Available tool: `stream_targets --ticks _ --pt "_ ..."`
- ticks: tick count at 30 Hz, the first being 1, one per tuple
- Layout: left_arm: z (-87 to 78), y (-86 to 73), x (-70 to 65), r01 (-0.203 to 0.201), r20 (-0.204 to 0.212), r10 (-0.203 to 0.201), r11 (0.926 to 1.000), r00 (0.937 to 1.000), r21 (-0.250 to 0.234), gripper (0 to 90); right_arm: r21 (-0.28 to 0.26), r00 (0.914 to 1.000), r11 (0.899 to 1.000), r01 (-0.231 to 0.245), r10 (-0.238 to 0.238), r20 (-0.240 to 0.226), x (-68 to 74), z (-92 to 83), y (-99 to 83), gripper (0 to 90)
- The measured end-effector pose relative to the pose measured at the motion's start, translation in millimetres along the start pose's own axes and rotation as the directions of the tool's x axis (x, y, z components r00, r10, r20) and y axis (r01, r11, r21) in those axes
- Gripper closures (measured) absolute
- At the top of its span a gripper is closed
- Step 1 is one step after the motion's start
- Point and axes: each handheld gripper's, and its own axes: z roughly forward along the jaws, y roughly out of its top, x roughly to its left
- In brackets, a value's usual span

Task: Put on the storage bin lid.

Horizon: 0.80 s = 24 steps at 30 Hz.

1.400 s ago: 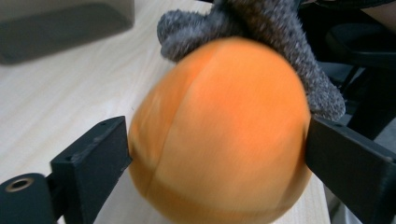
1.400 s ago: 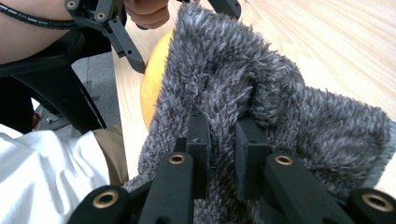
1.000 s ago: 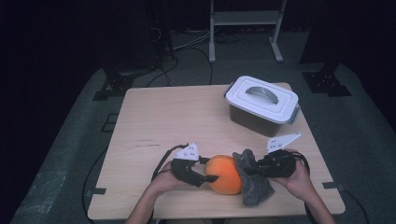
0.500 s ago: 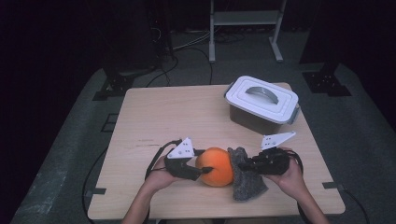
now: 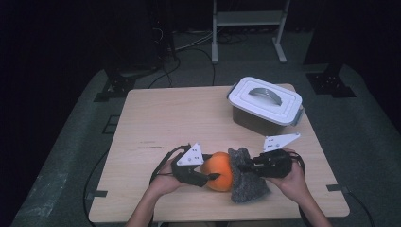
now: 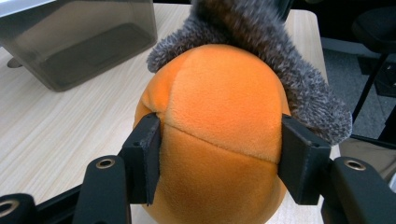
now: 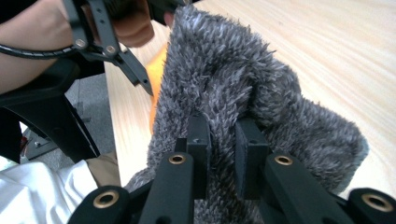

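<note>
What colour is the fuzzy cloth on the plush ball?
Grey fuzzy cloth, clearest in the right gripper view.

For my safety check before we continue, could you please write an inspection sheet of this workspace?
Surface: wooden table, bare across its left and middle.
Job's things: orange plush ball near the front edge; grey fuzzy cloth lies against its right side.
Clutter: lidded plastic box at the far right, apart from the work.
Grippers: left gripper pads press both sides of the ball; its jaws have just been moving a little. Right gripper is pinched on the cloth.
Cables: one trails from each gripper; more lie on the floor behind.
Surroundings: dark room, metal stand legs beyond the table.
</note>
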Motion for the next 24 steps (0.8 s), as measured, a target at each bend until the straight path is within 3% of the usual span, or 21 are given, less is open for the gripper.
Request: stream_targets --ticks 2,7,12,15,18,24 --pt "-1.2 -0.7 1.9 0.017 -0.011 -0.017 0.9997 0.9998 -0.017 40.0 0.0 0.9998 1.0 -0.016 0.016 -0.013 -5.2 1.7 -4.4 77.9" --pt "-4.8 -1.6 4.3 0.027 -0.006 -0.027 0.9996 0.9996 -0.01 40.0 0.044 0.9987 0.998 -0.05 0.05 0.007 -16.1 5.5 -14.3 77.7" --pt "-3.7 1.7 1.2 0.026 0.014 -0.026 0.9996 0.9996 -0.01 39.7 -0.02 1.0 1.0 -0.007 0.007 -0.001 -2.6 -2.3 -1.9 77.5" --pt "-0.3 0.4 0.3 0.028 0.012 -0.028 0.9996 0.9995 0.003 38.2 -0.001 0.9999 1.0 0.004 -0.004 0.011 -0.2 0.5 -1.9 77.6" --pt "7.9 -0.3 -1.4 0.045 0.024 -0.045 0.999 0.9987 0.001 24.8 0.05 0.9998 0.999 -0.018 0.017 0.008 -7.3 7.5 -9.3 78.0" --pt "6.5 -0.8 4.3 0.078 0.017 -0.078 0.9966 0.9968 -0.026 10.8 0.06 0.9989 0.997 -0.044 0.045 -0.01 -15.9 8.6 -17.6 78.1"
